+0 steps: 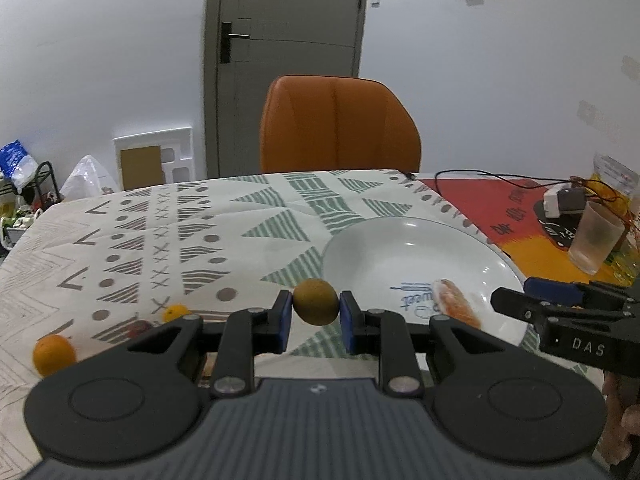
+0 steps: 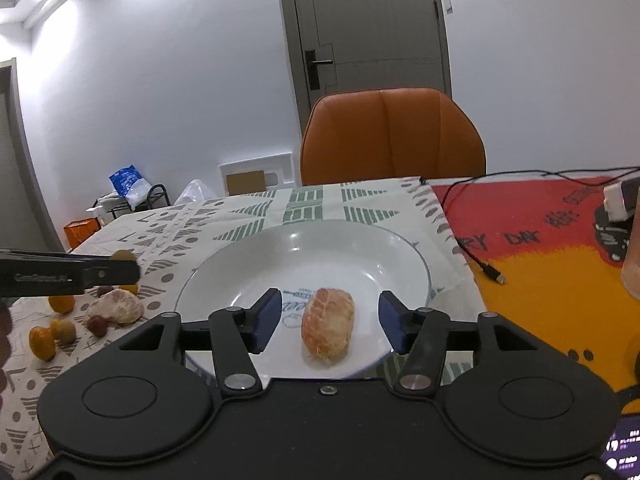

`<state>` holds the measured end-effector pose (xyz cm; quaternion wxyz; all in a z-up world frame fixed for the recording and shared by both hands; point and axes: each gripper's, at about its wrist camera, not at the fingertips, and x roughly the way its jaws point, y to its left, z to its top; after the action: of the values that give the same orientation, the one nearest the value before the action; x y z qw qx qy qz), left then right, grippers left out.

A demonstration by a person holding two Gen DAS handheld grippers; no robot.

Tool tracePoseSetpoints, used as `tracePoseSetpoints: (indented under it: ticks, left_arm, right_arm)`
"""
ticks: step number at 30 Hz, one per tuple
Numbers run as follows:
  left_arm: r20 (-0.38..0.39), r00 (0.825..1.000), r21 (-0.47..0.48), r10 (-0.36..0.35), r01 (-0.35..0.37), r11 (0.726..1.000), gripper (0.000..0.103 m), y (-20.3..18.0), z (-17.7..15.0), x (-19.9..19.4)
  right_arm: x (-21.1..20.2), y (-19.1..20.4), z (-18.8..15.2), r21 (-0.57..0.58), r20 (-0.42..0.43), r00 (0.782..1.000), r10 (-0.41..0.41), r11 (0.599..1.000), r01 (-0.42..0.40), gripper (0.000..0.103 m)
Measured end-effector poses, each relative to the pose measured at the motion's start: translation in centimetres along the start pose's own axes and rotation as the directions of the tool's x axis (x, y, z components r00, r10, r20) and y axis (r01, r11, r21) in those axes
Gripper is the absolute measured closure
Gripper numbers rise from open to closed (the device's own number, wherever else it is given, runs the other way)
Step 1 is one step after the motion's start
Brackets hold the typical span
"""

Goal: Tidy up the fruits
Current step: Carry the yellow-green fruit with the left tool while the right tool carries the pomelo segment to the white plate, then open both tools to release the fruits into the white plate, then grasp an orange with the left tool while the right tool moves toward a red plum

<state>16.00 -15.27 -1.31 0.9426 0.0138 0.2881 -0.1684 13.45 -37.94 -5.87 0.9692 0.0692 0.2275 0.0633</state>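
Observation:
My left gripper (image 1: 315,312) is shut on a small round brown-yellow fruit (image 1: 315,301) and holds it above the cloth, left of the white plate (image 1: 360,248). A peeled citrus piece (image 2: 328,324) lies in the plate (image 2: 248,264), between the open jaws of my right gripper (image 2: 328,322). The piece also shows in the left wrist view (image 1: 456,303). Several fruits lie on the cloth to the left: small oranges (image 2: 42,342), a second peeled piece (image 2: 116,307) and dark red ones (image 2: 97,325). The left gripper shows at the left of the right wrist view (image 2: 120,264).
An orange chair (image 2: 392,136) stands behind the table. A red and orange mat (image 2: 532,236) with a black cable (image 2: 476,256), a charger (image 1: 560,200) and a frosted cup (image 1: 596,240) lies at the right. Clutter sits on the floor at the left.

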Motion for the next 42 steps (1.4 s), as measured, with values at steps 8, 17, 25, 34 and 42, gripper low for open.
tracePoseSetpoints:
  ticks: [8, 17, 25, 34, 42]
  left_arm:
    - [0.006, 0.999, 0.02, -0.038, 0.037, 0.999, 0.079, -1.9, 0.7, 1.1]
    - [0.039, 0.998, 0.046, -0.056, 0.054, 0.997, 0.071, -2.8, 1.4, 0.9]
    - [0.014, 0.999, -0.028, 0.034, -0.033, 0.999, 0.043, 0.3, 0.8, 0.1]
    - [0.032, 0.993, -0.086, 0.111, -0.108, 0.99, 0.019, 3.9, 0.2, -2.2]
    - [0.043, 0.982, -0.132, 0.184, -0.177, 0.975, 0.015, 6.6, -0.7, -4.3]
  right_arm:
    - [-0.7, -0.5, -0.1, 0.014, 0.001, 1.0, 0.011, 1.0, -0.011, 0.049]
    - [-1.1, -0.8, -0.2, 0.03, 0.002, 1.0, 0.008, 1.0, -0.008, 0.048]
    - [-0.7, 0.5, -0.2, 0.019, -0.009, 0.999, 0.04, 0.999, -0.04, 0.044]
    - [-0.3, 2.4, 0.1, 0.038, -0.003, 0.999, 0.054, 0.998, -0.054, 0.012]
    - [-0.3, 4.2, 0.4, 0.052, 0.012, 0.998, 0.063, 0.997, -0.064, 0.0]
